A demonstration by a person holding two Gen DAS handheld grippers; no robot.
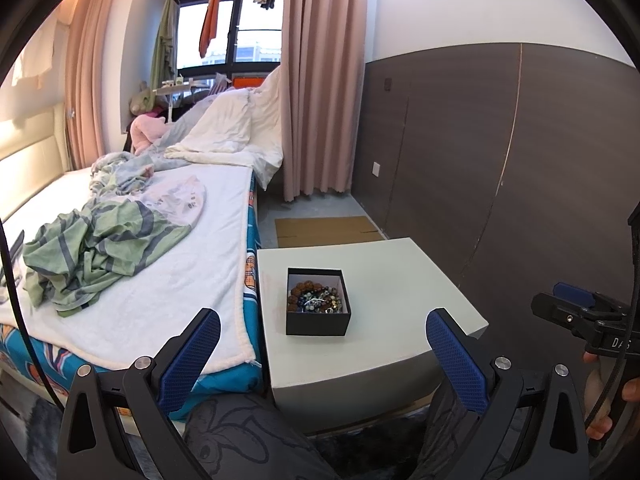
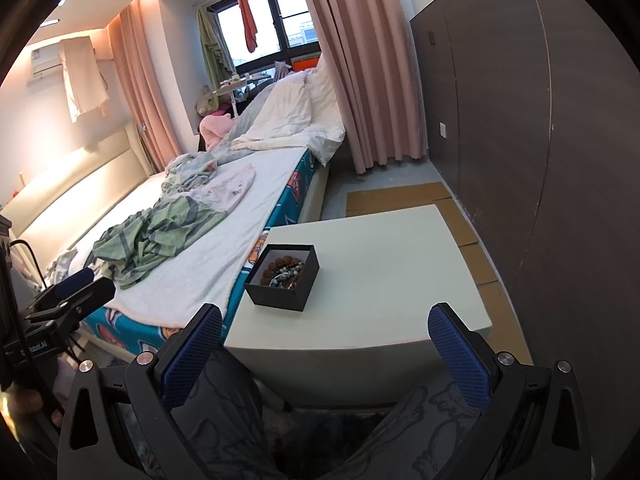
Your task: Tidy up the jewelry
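Note:
A small black open box (image 1: 318,322) stands on a white bedside table (image 1: 400,280), near its left side. It holds a pile of beaded bracelets (image 1: 316,296), brown, blue and pale. The box (image 2: 280,296) and beads (image 2: 282,270) also show in the right wrist view. My left gripper (image 1: 322,320) is open and empty, held back from the table's front edge. My right gripper (image 2: 326,320) is open and empty too, also short of the table (image 2: 380,272). Each gripper shows at the edge of the other's view.
A bed (image 1: 168,248) with white cover and crumpled green striped cloth (image 1: 100,252) adjoins the table's left side. A dark panelled wall (image 1: 500,160) runs on the right. Flat cardboard (image 1: 324,230) lies on the floor behind the table. My legs are below the grippers.

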